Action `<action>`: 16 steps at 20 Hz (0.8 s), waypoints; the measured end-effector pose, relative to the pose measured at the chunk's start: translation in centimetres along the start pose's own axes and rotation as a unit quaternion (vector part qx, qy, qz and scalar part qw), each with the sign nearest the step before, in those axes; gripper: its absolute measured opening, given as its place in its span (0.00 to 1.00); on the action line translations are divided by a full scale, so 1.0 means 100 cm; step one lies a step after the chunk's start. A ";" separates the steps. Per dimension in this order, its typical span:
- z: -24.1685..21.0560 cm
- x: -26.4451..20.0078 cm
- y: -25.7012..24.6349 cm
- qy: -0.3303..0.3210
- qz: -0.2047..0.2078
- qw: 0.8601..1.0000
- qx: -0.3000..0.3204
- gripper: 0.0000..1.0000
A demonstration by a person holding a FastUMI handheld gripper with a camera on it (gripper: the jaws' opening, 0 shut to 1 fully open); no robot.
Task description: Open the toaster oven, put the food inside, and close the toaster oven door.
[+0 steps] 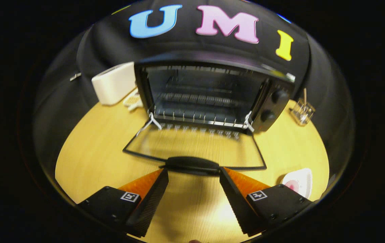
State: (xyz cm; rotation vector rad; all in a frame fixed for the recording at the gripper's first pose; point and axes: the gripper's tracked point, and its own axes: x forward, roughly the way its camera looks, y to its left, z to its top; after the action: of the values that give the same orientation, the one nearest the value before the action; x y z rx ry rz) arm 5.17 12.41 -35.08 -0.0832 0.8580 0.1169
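A black toaster oven [273, 101] stands at the back of the wooden table [94, 158]. Its glass door [196, 148] lies folded down flat toward me, and the wire rack [196, 116] inside is bare. The door's black handle [192, 164] sits just ahead of my fingertips, between them and a little beyond. My gripper [194, 177] is open and nothing is between its fingers. A pink and white piece of food [297, 184] lies on the table to the right of the right finger.
A white box-shaped appliance [114, 84] stands left of the oven, with a small pale object [132, 101] in front of it. A clear holder [302, 111] with a stick stands right of the oven. Black cloth walls close in the table.
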 end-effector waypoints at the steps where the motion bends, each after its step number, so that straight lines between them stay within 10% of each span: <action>1: -0.007 -0.003 -0.004 0.002 -0.002 1.000 -0.003 1.00; 16: -0.017 -0.130 -0.107 -0.019 0.007 1.000 -0.004 0.99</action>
State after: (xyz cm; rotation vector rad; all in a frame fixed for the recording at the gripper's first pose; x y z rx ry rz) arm -3.08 0.70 -26.05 -0.0824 0.8211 0.1357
